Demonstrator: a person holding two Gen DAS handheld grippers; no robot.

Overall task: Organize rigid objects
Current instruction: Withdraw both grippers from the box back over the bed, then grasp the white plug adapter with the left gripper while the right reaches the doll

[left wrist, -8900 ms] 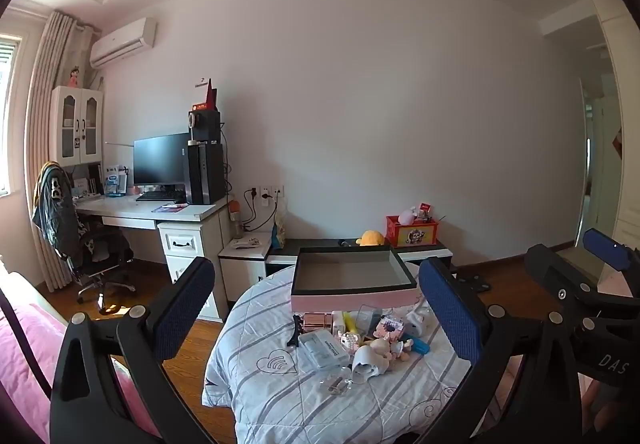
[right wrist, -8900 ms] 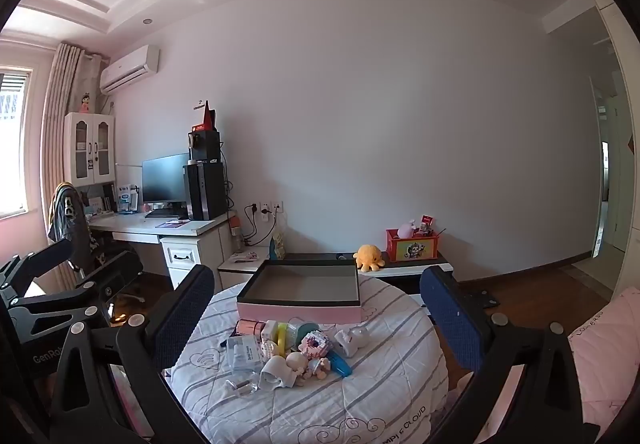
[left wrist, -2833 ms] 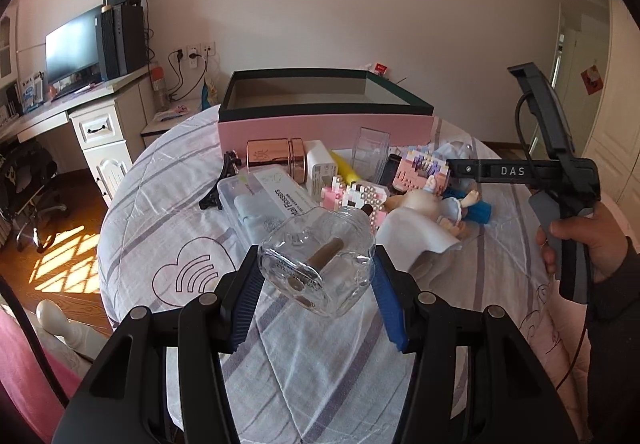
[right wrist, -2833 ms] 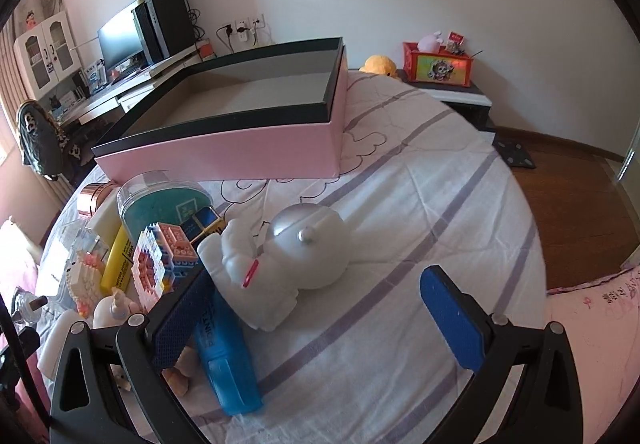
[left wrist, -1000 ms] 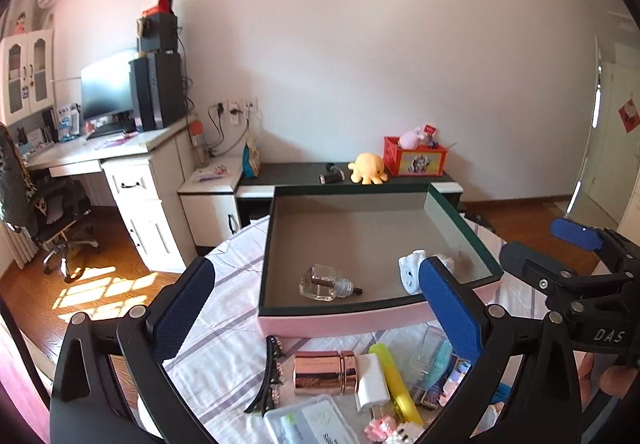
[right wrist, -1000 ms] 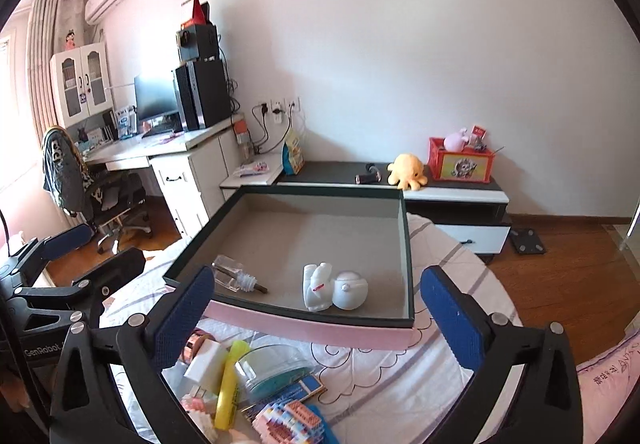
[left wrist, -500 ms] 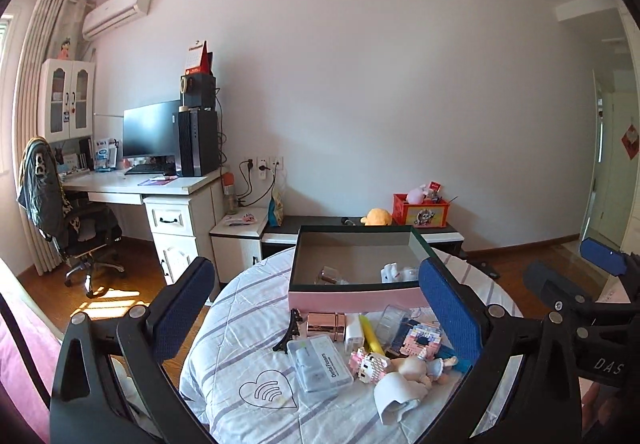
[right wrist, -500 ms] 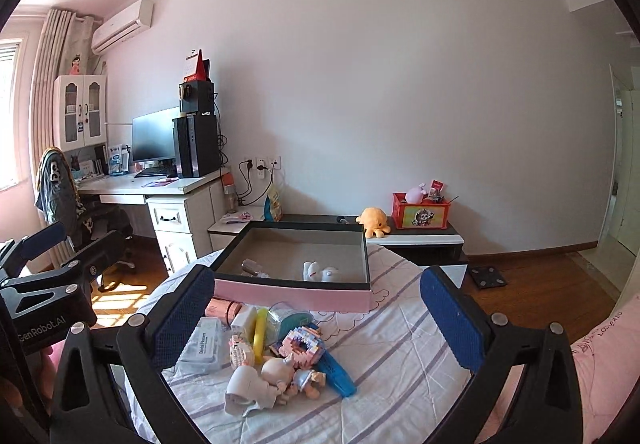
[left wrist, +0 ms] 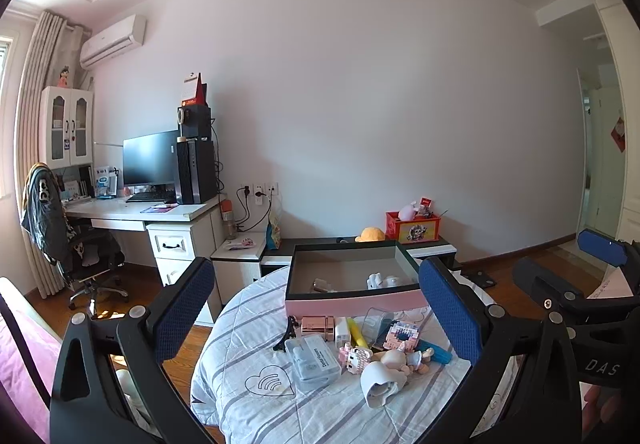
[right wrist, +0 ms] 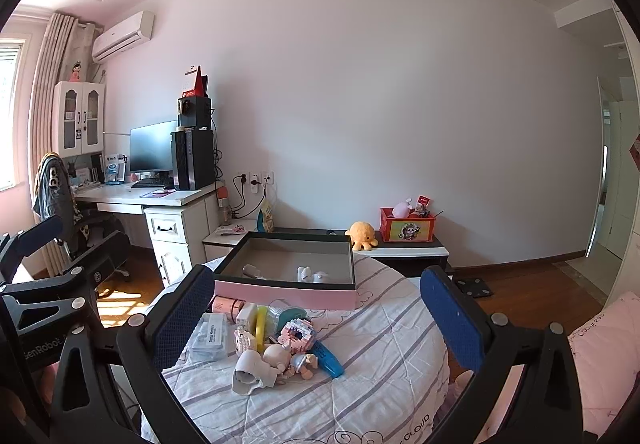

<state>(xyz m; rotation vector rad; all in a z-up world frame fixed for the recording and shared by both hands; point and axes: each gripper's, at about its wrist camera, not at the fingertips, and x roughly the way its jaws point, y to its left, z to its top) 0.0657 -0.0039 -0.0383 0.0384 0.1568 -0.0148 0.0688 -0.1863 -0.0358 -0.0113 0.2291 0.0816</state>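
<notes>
Behind pink box (right wrist: 288,294), octopus toy (right wrist: 361,235) unobstructed in right view only; both jaws released, empty.

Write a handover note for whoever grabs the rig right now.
Left hand-held gripper: open, empty, held back from the table.
Right hand-held gripper: open, empty, also held back.
Done: clear bottle and white figure lie in the pink box.
Left: the pile in front of the box, including rose-gold case, clear floss box, yellow tube, blue tube, doll.
</notes>
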